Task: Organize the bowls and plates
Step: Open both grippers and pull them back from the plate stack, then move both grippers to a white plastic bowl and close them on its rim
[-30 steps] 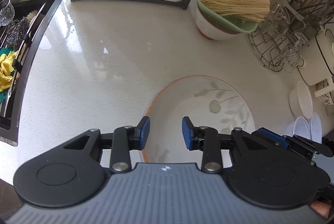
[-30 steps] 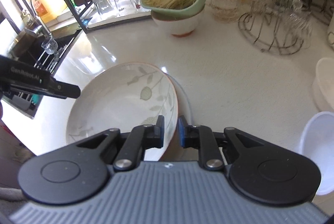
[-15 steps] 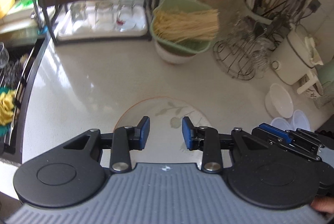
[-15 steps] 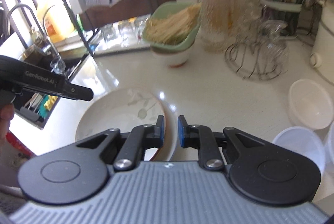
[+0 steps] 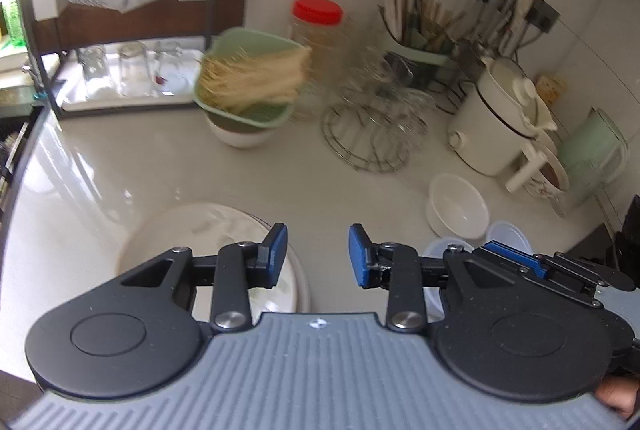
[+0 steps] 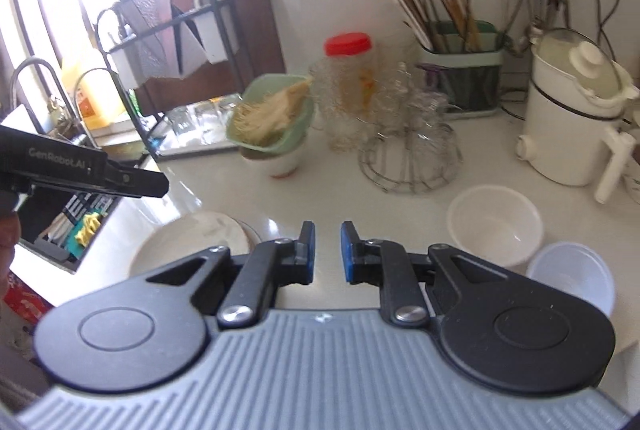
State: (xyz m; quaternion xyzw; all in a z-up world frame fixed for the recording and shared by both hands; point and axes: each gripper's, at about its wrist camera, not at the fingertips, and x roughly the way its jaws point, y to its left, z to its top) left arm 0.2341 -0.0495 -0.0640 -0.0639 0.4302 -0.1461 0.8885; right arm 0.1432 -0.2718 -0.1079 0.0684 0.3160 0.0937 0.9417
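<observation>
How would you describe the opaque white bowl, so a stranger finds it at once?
Start at the tall white cooker at the counter's right side. On the counter in front of it sits the white bowl, upright and empty. Beside it are translucent plastic tubs; the bowl alone is opaque and thick-walled.

My pale surface carries stacked plates near left, white bowls near right, a wire rack and a white cooker far right.

Bright window glare upper left, motion blur throughout, fisheye bending at edges.
</observation>
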